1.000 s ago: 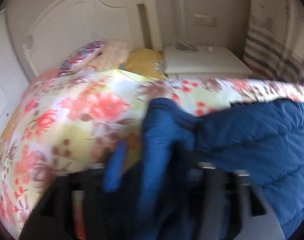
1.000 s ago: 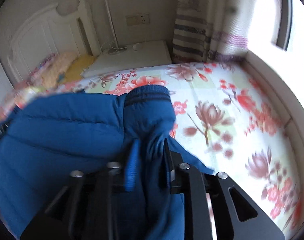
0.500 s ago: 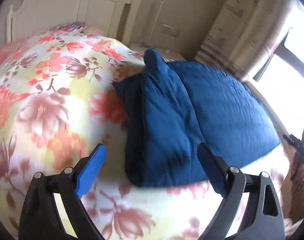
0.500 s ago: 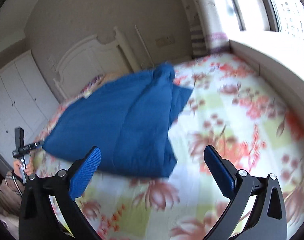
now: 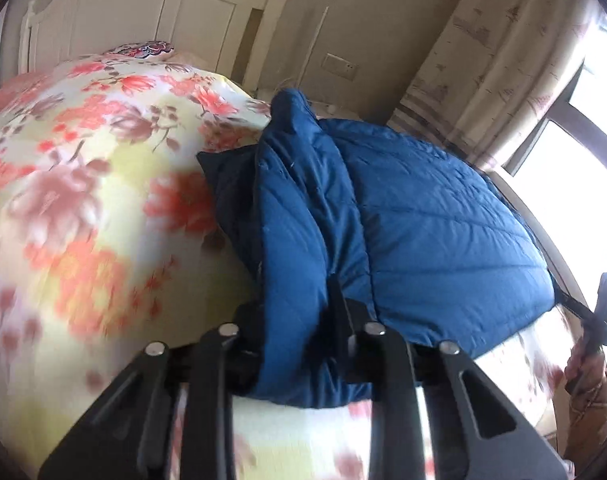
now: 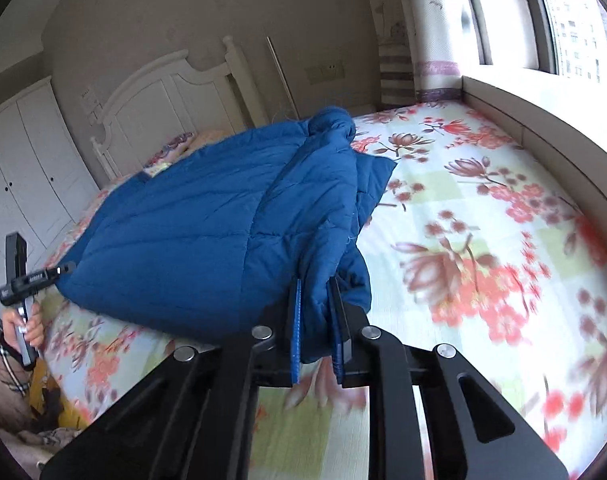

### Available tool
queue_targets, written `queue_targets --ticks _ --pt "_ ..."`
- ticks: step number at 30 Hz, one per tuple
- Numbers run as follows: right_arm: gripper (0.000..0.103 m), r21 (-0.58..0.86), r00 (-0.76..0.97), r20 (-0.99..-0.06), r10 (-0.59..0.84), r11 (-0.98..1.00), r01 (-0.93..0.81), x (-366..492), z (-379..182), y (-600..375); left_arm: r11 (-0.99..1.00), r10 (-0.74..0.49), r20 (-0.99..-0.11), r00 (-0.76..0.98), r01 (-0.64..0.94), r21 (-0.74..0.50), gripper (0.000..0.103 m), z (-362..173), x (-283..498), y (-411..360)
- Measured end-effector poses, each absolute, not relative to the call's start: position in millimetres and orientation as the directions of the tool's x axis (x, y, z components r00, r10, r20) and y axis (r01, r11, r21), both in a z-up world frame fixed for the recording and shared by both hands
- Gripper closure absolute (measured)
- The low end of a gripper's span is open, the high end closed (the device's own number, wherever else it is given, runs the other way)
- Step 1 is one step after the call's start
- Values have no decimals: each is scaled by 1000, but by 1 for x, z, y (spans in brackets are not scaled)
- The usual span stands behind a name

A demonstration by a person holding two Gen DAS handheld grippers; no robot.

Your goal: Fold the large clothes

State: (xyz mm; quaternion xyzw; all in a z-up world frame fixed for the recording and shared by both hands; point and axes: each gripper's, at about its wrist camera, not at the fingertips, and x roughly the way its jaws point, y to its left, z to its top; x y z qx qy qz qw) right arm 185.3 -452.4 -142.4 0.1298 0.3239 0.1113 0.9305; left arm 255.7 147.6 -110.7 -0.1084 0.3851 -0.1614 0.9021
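1. Blue quilted jacket (image 6: 207, 232) lies spread on the bed, over the floral bedsheet (image 6: 483, 216), its far end bunched up toward the white headboard (image 6: 163, 96).
2. Left gripper (image 5: 299, 320): jaws have just been closing and now pinch the near edge of a folded panel of the jacket; fabric bulges out between and below the fingers.
3. Right gripper (image 6: 317, 328): jaws have just been closing too; blue pads (image 6: 295, 332) are pressed onto a narrow fold of the jacket's near corner (cloth hangs down between them).
4. Each wrist view shows the other gripper at the jacket's opposite near corner, with the person's hand (image 6: 23, 326) on its handle.
5. Striped curtain (image 5: 483, 64) and window (image 6: 575, 20) stand beside the bed; white wardrobe (image 6: 19, 168) sits beside the headboard.
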Motion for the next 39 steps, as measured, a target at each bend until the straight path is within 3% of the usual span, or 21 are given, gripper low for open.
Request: queue_targets --ticks 11,14,16,18,19,21,23,26,28,30,33,34,36,37,39 --pt "82 366 673 -594 441 893 -262 51 -144 -454 895 -427 -654 625 190 -404 76 -117 112 191" --pt "77 326 722 -598 349 928 -179 55 -127 -463 931 -343 -667 661 144 -336 52 -110 108 195" --pt "74 295 781 -562 273 948 -119 60 -104 -468 953 -255 -633 731 79 -292 44 -91 102 201" --pt "60 250 817 -520 248 959 -133 69 -82 -461 968 -184 -537 824 56 -245 18 -52 93 199" --pt "53 218 825 -505 255 962 -164 80 -70 -448 973 -182 -489 853 85 -213 12 -32 92 190" --pt "5 173 823 -498 272 962 -213 107 -55 -419 982 -183 -461 868 136 -135 2 -5 102 165" --pt "4 109 816 -474 332 941 -320 143 -43 -372 986 -168 -458 873 159 -58 2 11 123 130" --pt "4 -4 766 -555 323 920 -391 197 -42 -307 976 -173 -505 846 217 30 2 13 174 71" --pt "13 -124 746 -596 298 884 -452 230 -47 -263 971 -138 -551 823 222 87 2 5 202 45" --pt "32 -191 709 -665 235 864 -466 263 -62 -236 964 -63 -619 783 209 166 2 -12 249 20" --pt "37 -243 692 -705 158 863 -444 302 -92 -222 956 34 -693 720 179 233 2 -43 300 11" --pt "37 -245 661 -742 115 871 -427 321 -117 -225 953 77 -712 698 159 259 2 -59 318 11" --pt "36 -95 572 -799 186 900 -425 341 -144 -240 946 141 -739 659 130 297 2 -92 337 16" --pt "36 -26 555 -798 233 908 -418 343 -142 -250 951 131 -775 618 142 274 2 -110 348 18" --pt "36 -21 553 -798 238 907 -421 342 -141 -254 975 62 -791 609 133 179 2 -116 351 30"
